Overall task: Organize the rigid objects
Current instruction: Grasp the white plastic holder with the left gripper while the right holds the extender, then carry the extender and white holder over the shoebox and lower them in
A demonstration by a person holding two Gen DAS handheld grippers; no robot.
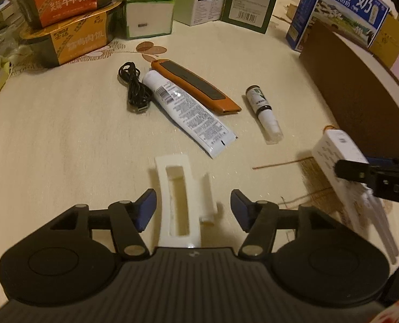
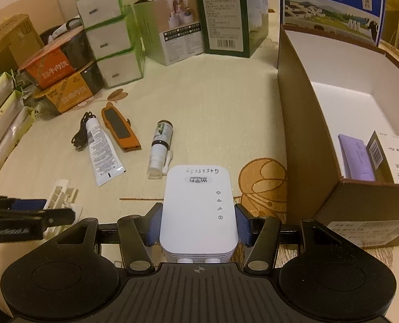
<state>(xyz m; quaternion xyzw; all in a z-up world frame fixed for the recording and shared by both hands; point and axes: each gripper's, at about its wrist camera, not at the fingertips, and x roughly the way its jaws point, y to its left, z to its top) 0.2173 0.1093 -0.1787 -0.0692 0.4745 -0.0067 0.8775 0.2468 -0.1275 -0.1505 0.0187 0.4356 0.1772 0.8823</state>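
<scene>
R gripper (image 2: 198, 224): repeater (image 2: 198, 204) lengthwise, plug-end rearward

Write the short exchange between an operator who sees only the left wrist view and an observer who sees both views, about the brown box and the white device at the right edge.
Operator: I see only the outer wall of the brown box. Is anything inside?
Observer: Yes. A flat purple pack and a white carton with a barcode stand at its near end.
Operator: What is the white device at my right edge?
Observer: Its face reads WiFi, with a handwritten code above and a column of small icons.
Operator: Is it held?
Observer: Yes. The right gripper has its jaws pressed on both sides of it.
</scene>
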